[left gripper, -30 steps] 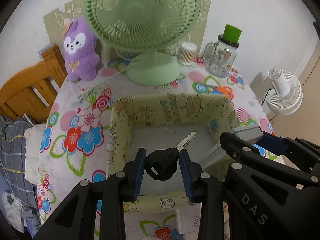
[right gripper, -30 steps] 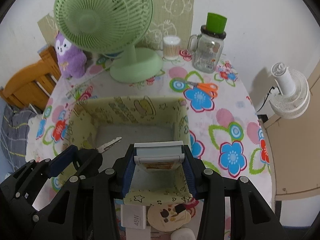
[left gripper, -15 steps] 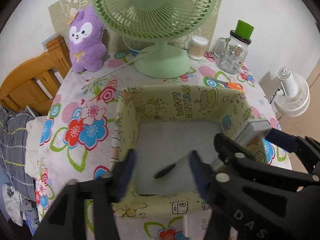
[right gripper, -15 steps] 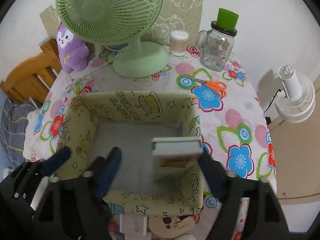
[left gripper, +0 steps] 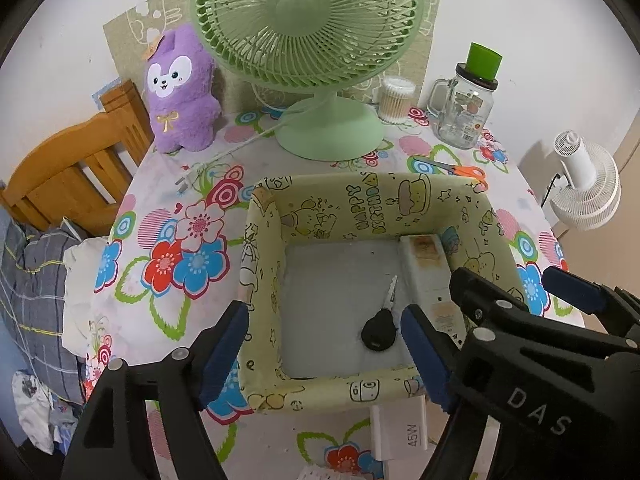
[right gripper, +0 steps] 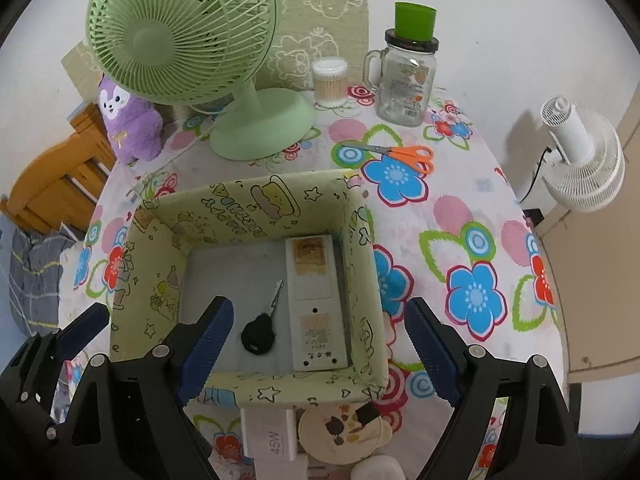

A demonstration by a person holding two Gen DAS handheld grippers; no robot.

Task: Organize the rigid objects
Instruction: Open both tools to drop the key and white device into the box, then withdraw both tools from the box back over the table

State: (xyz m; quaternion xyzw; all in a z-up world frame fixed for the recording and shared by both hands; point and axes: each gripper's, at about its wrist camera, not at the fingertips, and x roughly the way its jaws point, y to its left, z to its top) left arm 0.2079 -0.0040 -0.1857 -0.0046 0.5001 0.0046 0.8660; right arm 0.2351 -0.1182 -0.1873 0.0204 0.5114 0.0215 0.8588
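Observation:
A yellow-green patterned box (left gripper: pixel 360 188) (right gripper: pixel 256 184) stands open on the flowered table. On its grey floor lie a black-headed key (left gripper: pixel 379 334) (right gripper: pixel 259 336) and a flat white remote-like slab (left gripper: pixel 424 268) (right gripper: pixel 316 304) along the right wall. My left gripper (left gripper: pixel 324 310) hangs over the box's near edge, jaws opening, pads touching nothing; the key lies below between them. My right gripper (right gripper: pixel 320 308) hangs beside it, jaws opening too, with the slab and key below and nothing gripped. Each gripper shows at the edge of the other's view.
Behind the box stand a green desk fan (left gripper: pixel 320 40), a purple plush toy (left gripper: pixel 180 88), a cotton-swab tub (right gripper: pixel 329 80) and a glass mug jar with a green lid (right gripper: pixel 406 76). Orange scissors (right gripper: pixel 404 156) lie at the right. A white charger (right gripper: pixel 270 436) and a round beige piece (right gripper: pixel 340 432) lie near me.
Both grippers have opened. The key left the left gripper and now lies on the box floor. The white slab left the right gripper and lies flat by the right wall.

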